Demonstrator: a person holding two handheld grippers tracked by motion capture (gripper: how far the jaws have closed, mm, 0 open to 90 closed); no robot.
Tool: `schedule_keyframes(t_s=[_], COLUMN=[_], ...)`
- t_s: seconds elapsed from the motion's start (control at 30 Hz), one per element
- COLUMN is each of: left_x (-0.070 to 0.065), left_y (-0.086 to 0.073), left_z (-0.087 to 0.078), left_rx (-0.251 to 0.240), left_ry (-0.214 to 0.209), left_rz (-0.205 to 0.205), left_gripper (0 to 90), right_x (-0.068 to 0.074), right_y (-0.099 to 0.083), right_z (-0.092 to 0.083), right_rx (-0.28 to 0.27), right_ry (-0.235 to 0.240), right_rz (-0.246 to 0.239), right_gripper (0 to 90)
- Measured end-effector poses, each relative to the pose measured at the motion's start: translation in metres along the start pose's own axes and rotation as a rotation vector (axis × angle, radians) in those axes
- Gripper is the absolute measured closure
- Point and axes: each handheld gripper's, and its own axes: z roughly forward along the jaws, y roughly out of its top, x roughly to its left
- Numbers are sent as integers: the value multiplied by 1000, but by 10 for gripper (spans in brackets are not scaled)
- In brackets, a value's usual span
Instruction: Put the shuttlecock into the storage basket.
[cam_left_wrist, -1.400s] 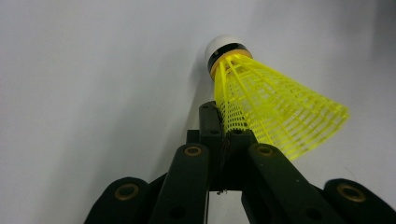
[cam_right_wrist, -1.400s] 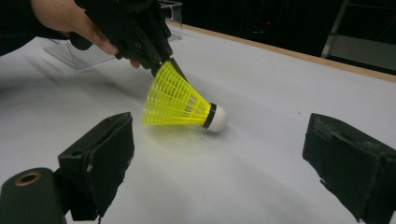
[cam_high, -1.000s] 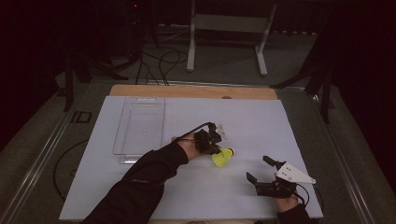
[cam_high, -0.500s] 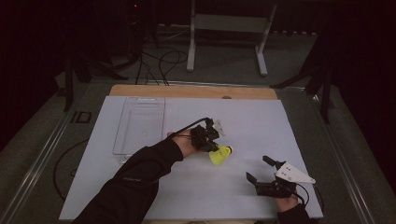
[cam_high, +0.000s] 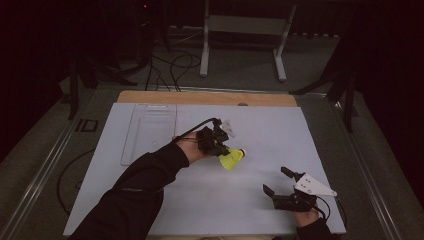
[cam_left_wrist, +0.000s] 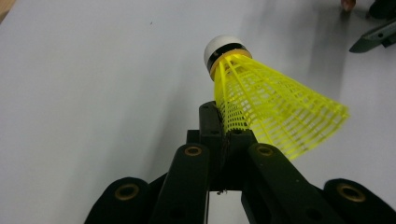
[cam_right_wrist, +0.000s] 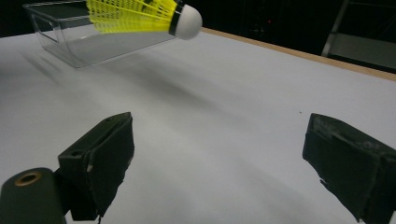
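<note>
A yellow shuttlecock with a white cork tip hangs above the white table surface, pinched at its net skirt by my left gripper. In the left gripper view the jaws are pressed together on the skirt's edge, cork pointing away. The right gripper view catches the shuttlecock up in the air at the top left. My right gripper rests at the near right of the table, its jaws wide apart with nothing between them.
A clear plastic box lies on the far left part of the white sheet; it also stands behind the shuttlecock in the right gripper view. A wooden table edge runs along the back. Cables and a metal stand are on the floor beyond.
My left gripper has lifted the shuttlecock off the table and carried it slightly away from me. The right gripper has stayed where it was.
</note>
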Motion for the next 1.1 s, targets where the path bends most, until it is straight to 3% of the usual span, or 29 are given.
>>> schedule_keyframes(t_s=[0.53,1.1], left_x=[15,31], left_y=[-14,-41], left_z=[-37,-74], left_rx=[-27,-60], left_ry=[35,111], left_rz=[-57,-121], left_gripper=[900,900], right_x=[0,0], right_y=[0,1], right_z=[0,1], right_rx=[-2,-1], right_ry=[-2,-2], right_rz=[-2,-3], right_gripper=[89,89])
